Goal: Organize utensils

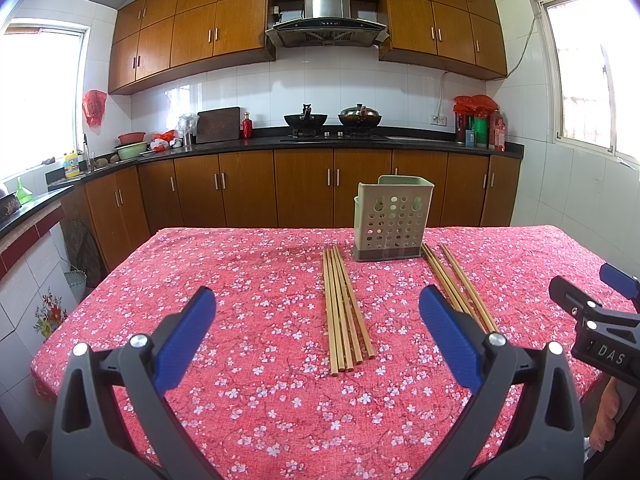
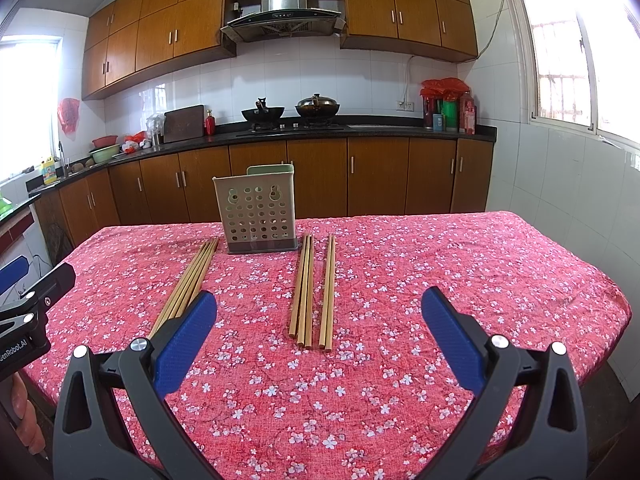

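A pale green perforated utensil holder [image 1: 392, 220] [image 2: 258, 212] stands upright on the far part of the table. Wooden chopsticks lie flat on the cloth in three groups: a bundle of several [image 1: 344, 308] [image 2: 188, 284] left of the holder, a middle group [image 1: 444, 280] [image 2: 304, 288] and a pair [image 1: 468, 288] [image 2: 328, 292] to its right. My left gripper [image 1: 316, 304] hovers open above the left bundle's near ends, holding nothing. My right gripper [image 2: 320, 308] is open over the near ends of the two right groups, also holding nothing. Each blue-padded gripper shows at the edge of the other's view.
The table wears a red flowered cloth [image 1: 240, 264] [image 2: 480, 272], with its edges close on the left and right. Behind it run brown kitchen cabinets [image 1: 304, 188], a black counter with two woks [image 1: 306, 120] and a range hood [image 1: 326, 20]. A hand [image 1: 608, 412] holds the right gripper's handle.
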